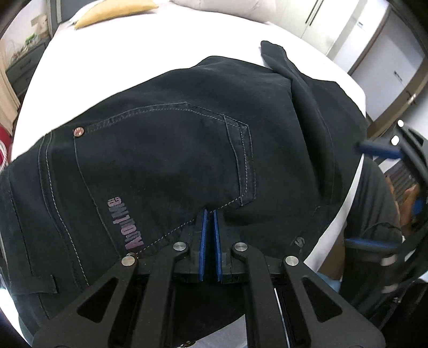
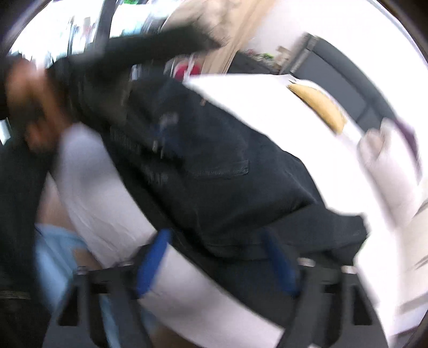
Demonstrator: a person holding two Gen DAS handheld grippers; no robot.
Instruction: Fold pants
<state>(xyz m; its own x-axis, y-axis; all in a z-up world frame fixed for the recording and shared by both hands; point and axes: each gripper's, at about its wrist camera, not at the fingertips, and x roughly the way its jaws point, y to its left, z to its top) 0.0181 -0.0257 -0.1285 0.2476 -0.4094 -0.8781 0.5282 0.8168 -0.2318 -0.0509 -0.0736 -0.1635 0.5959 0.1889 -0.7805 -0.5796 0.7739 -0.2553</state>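
Observation:
Black jeans [image 1: 165, 150] lie folded on a white bed [image 1: 133, 53], back pocket and a purple printed logo facing up. My left gripper [image 1: 210, 214] is shut with its blue pads pinching the jeans' fabric fold near the pocket's lower corner. My right gripper [image 1: 374, 195] shows at the right edge of the left wrist view, wide open beside the jeans. In the blurred right wrist view the jeans [image 2: 227, 166] lie ahead and my right gripper [image 2: 216, 241] is open, its blue fingers [image 2: 153, 259] spread at the jeans' near edge, holding nothing.
A yellow pillow [image 1: 115, 12] and a pale pillow [image 1: 219, 6] lie at the bed's far end. White cabinets [image 1: 374, 48] stand to the right. The bed's edge runs close to the jeans on the right. A person in dark clothes [image 2: 53, 88] is at the left.

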